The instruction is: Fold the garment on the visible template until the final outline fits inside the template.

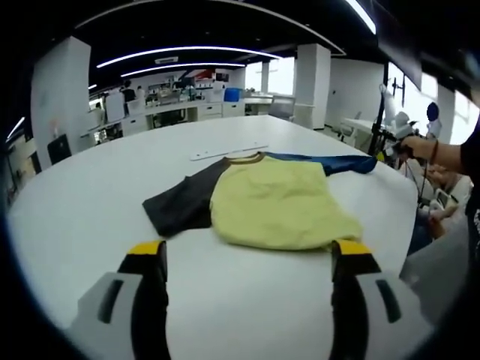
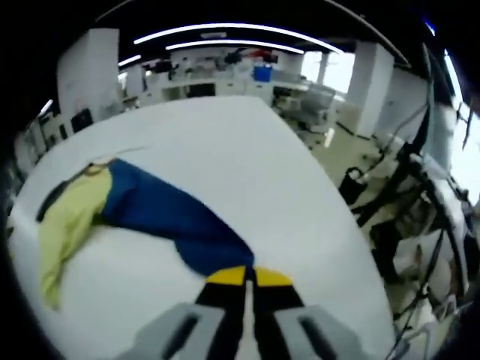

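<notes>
A garment lies on the white round table [image 1: 90,217]. It has a pale yellow body [image 1: 277,201], a black sleeve [image 1: 180,202] spread to the left and a blue sleeve [image 1: 330,162] stretched to the right. My left gripper [image 1: 249,251] hovers open just in front of the yellow hem, touching nothing. My right gripper [image 2: 244,277] is shut on the end of the blue sleeve [image 2: 180,221], near the table's right edge. The yellow body [image 2: 67,214] lies bunched at the left of the right gripper view. A flat white strip [image 1: 225,152] rests behind the collar.
A person's hand [image 1: 421,146] reaches in at the table's right edge. Beyond that edge stand chairs, cables and equipment [image 2: 390,202] on the floor. Desks [image 1: 180,105] and a white pillar [image 1: 311,82] lie far behind the table.
</notes>
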{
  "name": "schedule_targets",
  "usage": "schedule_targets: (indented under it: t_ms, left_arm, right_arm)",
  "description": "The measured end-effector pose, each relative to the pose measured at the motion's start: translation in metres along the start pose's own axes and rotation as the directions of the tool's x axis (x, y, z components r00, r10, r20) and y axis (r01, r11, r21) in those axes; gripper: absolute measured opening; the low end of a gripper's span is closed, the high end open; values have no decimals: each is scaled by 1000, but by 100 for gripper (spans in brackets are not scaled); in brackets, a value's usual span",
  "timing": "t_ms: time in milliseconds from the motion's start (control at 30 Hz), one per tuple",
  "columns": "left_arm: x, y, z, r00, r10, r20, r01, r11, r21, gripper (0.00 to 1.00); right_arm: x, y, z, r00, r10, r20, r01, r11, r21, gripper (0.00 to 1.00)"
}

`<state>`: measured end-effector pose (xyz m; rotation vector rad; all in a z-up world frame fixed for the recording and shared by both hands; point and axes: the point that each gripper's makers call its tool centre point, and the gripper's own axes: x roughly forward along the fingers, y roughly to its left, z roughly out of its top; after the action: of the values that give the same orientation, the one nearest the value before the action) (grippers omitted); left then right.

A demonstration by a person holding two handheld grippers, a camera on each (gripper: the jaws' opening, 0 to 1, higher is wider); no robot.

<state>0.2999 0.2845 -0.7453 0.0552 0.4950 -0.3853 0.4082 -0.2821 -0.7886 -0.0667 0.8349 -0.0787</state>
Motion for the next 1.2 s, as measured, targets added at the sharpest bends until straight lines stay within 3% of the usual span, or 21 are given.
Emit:
schedule_targets:
  t_ms: [500,700,800,867,967,1200]
  left_arm:
    - [-2,2,-4,1000,-2,-19,2,1000,9,88]
    - [-1,2,-4,1000,-2,-23,2,1000,9,88]
    - [0,2,-4,1000,-4,-23,4,1000,8,88]
    - [0,2,-4,1000,-4,-23,4,1000,10,88]
    - [0,8,-5,1000,-3,-20,3,1000,8,88]
    - [-1,8,-3,1000,-1,-15,2,1000,7,88]
  right_arm:
    - [32,-34,26,998,-39,-42,35,994,-99,0]
    - [37,-32,29,998,-37,-52,31,993,-116,0]
    - [46,-40,33,998,-39,-50,33,993,-113,0]
    - [44,-39,31,998,-40,-48,37,996,-75,0]
    - [49,-39,39,1000,-23,4,24,1000,-21,1]
    - [45,-36,26,1000,-15,-4,15,996,90,20]
